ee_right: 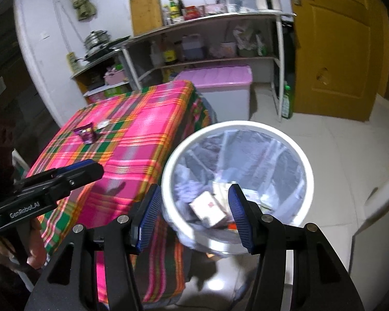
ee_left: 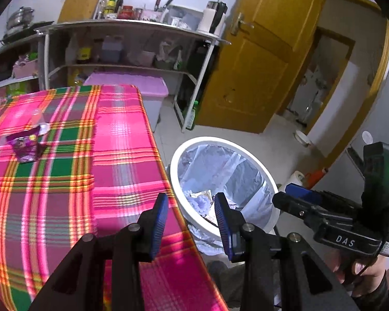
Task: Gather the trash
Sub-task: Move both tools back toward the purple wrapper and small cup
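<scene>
A white trash bin (ee_left: 267, 178) with a clear liner stands on the floor at the table's right edge; it also shows in the right wrist view (ee_right: 307, 171). A white carton (ee_right: 207, 207) lies or falls inside it among other litter. My right gripper (ee_right: 193, 212) is open and empty over the bin. My left gripper (ee_left: 190, 207) is open and empty over the table's right edge. A purple snack packet (ee_left: 26, 146) lies on the plaid tablecloth (ee_left: 116, 155) at the far left, with a clear plastic cup (ee_left: 40, 121) beside it. The packet (ee_right: 87, 133) shows in the right wrist view too.
A metal shelf rack (ee_left: 132, 49) with bottles and jars stands behind the table. A pink-lidded storage box (ee_left: 142, 88) sits below it. A yellow door (ee_left: 262, 57) stands open at right. A green bottle (ee_left: 192, 115) is on the floor.
</scene>
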Available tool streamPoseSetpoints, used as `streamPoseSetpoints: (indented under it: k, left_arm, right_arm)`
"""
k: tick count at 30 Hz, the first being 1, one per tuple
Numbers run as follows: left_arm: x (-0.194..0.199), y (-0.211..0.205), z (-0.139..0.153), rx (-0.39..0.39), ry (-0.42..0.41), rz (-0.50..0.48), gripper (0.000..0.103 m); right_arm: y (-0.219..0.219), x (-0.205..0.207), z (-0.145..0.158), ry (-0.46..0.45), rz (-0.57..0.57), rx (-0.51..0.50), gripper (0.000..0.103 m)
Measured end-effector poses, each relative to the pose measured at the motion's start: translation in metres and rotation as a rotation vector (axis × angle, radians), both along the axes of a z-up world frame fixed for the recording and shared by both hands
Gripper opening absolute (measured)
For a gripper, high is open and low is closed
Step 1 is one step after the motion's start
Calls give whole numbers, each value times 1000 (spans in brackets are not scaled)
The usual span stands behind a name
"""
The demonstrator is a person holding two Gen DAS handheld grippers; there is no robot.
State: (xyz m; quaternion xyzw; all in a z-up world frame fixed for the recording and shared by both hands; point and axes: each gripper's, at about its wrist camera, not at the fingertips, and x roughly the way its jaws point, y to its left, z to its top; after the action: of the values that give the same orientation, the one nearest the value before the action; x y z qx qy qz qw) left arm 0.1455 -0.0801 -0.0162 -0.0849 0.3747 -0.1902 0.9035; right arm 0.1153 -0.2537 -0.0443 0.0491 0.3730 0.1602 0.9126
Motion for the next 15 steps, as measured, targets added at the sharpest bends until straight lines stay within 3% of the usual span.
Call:
streamPoseSetpoints:
  k: [15]
  left_arm:
    - [-46,43,28,12,-102,101,37]
  right_arm:
    - [46,-22,24,-69,104,-10,55]
